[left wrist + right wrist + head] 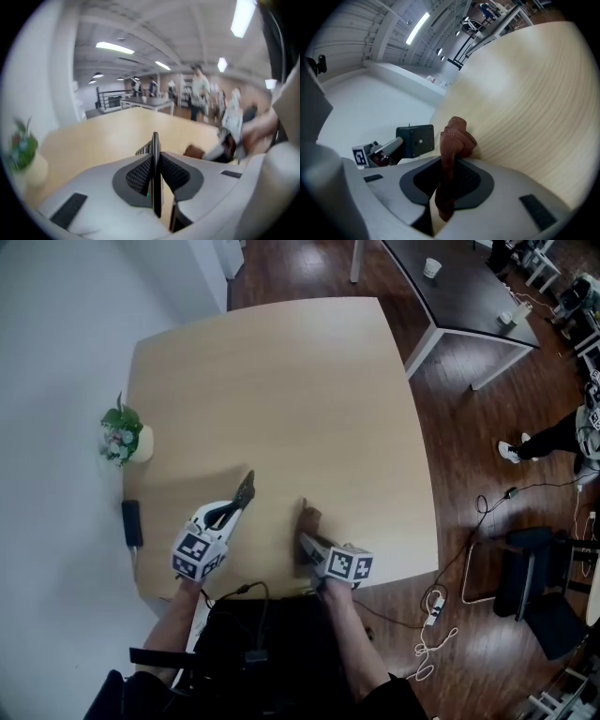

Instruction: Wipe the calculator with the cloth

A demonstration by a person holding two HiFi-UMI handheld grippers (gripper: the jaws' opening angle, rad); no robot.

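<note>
Head view shows both tools low over the near edge of the pale wooden worktop (281,381), side by side and near each other but apart. The left tool (232,509) is clamped on a thin dark slab, which I take to be the calculator (247,487). Its pads press on both broad faces, and the slab stands on edge between them. The right tool (307,542) is closed on a rust-brown cloth (309,519), which bunches in a folded lump beyond the tips and hangs in a strip between the jaws.

The coming wipe turns on one relation. The calculator lies to the left of the cloth, with its long axis running away from the person and leaning slightly right. Its broad faces therefore look left and right, not up. The right gripper view meets one of those faces squarely: a flat, dark, nearly square panel with a small pale dot. In the left gripper view, ridged rows, probably the keys, show on the side turned away from the cloth.

By my judgement, the right hand is the one to close the gap, travelling sideways to the left. Reaching the keys would need the left hand to roll the slab. Whether the calculator's lower edge touches the worktop cannot be told.
</note>
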